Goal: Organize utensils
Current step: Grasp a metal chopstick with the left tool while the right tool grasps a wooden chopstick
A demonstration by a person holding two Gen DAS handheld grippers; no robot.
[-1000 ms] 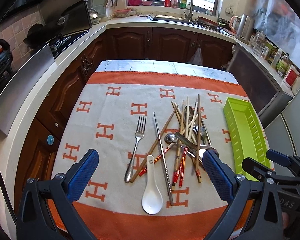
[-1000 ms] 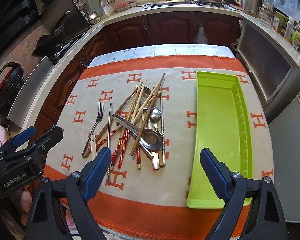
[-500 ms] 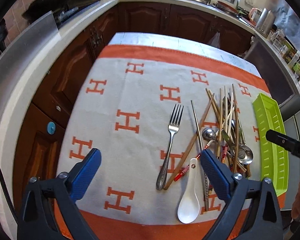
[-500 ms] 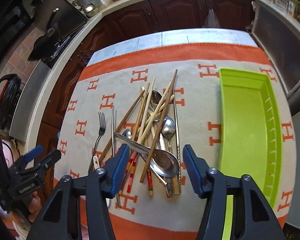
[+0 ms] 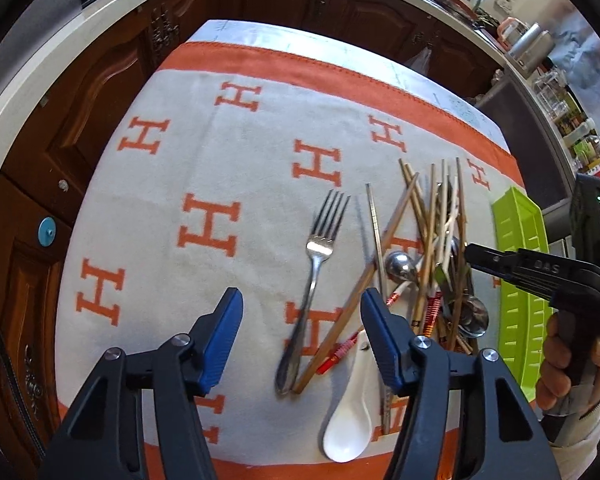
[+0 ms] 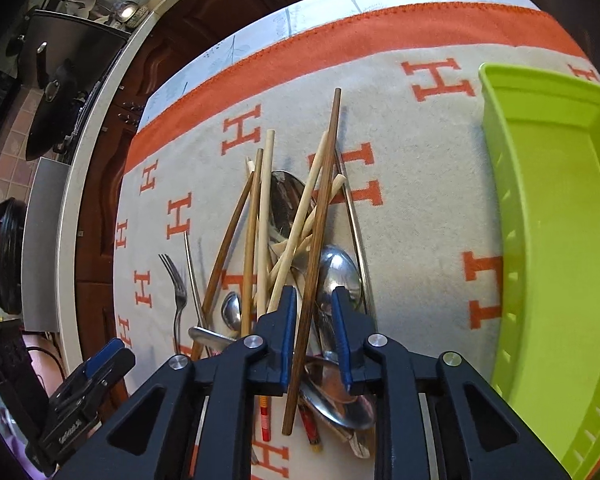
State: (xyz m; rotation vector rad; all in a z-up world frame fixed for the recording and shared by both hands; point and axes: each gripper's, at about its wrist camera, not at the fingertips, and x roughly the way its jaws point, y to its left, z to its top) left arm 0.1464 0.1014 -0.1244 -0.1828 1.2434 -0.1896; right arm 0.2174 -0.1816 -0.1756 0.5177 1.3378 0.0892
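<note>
Left wrist view: the left gripper (image 5: 302,334) hangs over the cream cloth with orange H letters (image 5: 220,168), its blue-padded jaws apart and just been closing, with nothing pressed between them. Below the gap lies the steel fork (image 5: 314,280), handle toward the camera, with a brown wooden chopstick (image 5: 356,300) slanting just beside it. The white ceramic spoon (image 5: 350,412) rests near the right pad, bowl toward the cloth's orange hem. Right of the fork sits the tangled pile of chopsticks and steel spoons (image 5: 440,264), and beyond that pile the lime-green plastic tray (image 5: 518,288). A hand (image 5: 572,364) holds the right gripper over the pile.

Right wrist view: the right gripper (image 6: 314,336) is down in the pile (image 6: 292,232), jaws narrowed and just been closing, a dark wooden chopstick (image 6: 318,248) standing between the pads. Whether both pads press it, I cannot tell. A steel spoon (image 6: 338,276) lies under the right pad. The tray (image 6: 556,240) lies right of the pile, the fork (image 6: 176,292) left of it.
</note>
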